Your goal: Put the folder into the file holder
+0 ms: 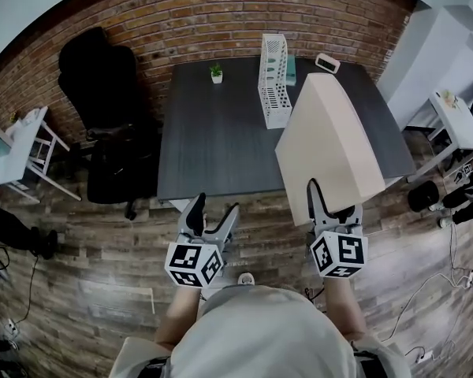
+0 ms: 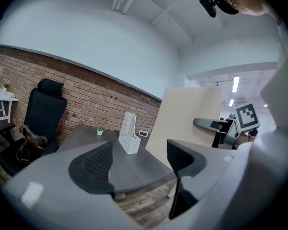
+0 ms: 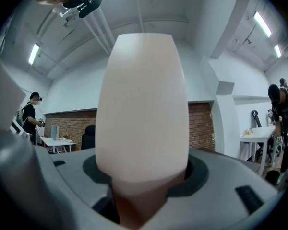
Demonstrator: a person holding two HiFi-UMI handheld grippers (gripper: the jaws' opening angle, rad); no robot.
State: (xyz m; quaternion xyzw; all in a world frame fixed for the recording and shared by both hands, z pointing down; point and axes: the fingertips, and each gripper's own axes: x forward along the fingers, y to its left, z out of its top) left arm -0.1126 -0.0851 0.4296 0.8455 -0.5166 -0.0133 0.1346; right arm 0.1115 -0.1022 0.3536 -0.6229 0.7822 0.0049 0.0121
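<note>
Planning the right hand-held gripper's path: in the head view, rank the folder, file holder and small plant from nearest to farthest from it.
1. The folder: clamped in the right hand-held gripper.
2. The file holder: on the desk, ahead-left.
3. The small plant: back edge, further left.

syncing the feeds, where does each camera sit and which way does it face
Head view: on the person's head, steeply down on desk, left gripper, right gripper, forearms, torso.
Left gripper view: on the left gripper, level across the desk to the brick wall; open jaws show.
Right gripper view: on the right gripper, along jaws shut on the folder.
Shared: head and left gripper views both show file holder and folder.
</note>
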